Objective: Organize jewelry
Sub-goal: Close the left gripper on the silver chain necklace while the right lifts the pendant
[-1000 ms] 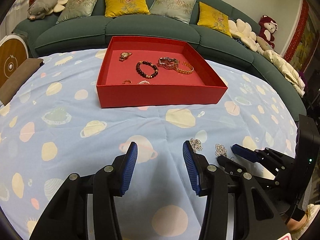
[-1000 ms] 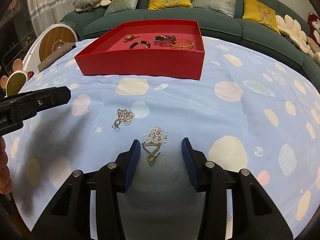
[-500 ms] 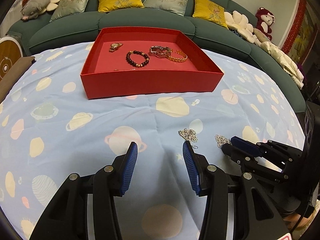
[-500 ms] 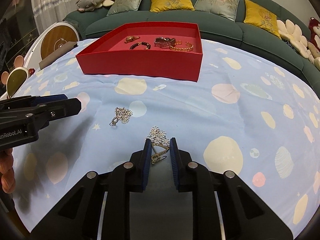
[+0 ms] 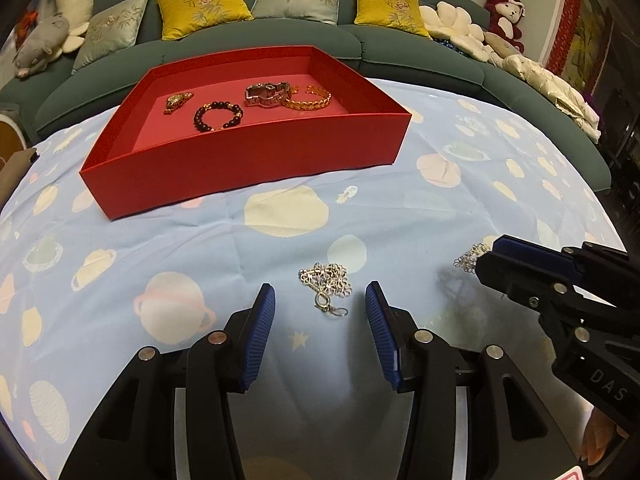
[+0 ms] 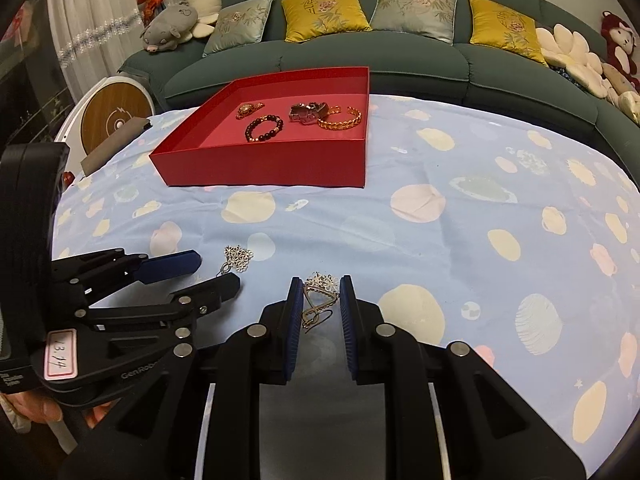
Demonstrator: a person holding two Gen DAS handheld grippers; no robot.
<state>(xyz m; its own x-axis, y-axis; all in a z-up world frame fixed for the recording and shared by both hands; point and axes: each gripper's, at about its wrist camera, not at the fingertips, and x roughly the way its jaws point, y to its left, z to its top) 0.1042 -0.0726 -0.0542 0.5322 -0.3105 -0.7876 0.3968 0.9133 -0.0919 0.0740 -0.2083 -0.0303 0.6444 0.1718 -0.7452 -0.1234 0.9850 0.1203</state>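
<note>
A silver flower earring (image 5: pixel 326 282) lies on the blue cloth just ahead of and between the fingers of my open left gripper (image 5: pixel 320 304); it also shows in the right wrist view (image 6: pixel 238 259). My right gripper (image 6: pixel 320 300) is shut on a second flower earring (image 6: pixel 318 294), whose flower end pokes out past the fingertips (image 5: pixel 472 254). The red tray (image 5: pixel 256 168) stands further back and holds a gold watch (image 5: pixel 176 101), a dark bead bracelet (image 5: pixel 218 116), a silver watch (image 5: pixel 266 94) and a gold bangle (image 5: pixel 310 98).
A green sofa (image 6: pixel 360 60) with yellow and grey cushions curves behind the table. Plush toys (image 5: pixel 508 12) sit at its right end. A round wooden board (image 6: pixel 114 120) and a brown pad (image 6: pixel 116 144) lie at the table's left edge.
My right gripper has closed on its earring. My left gripper has moved right and forward, so the other earring now sits between its open fingers.
</note>
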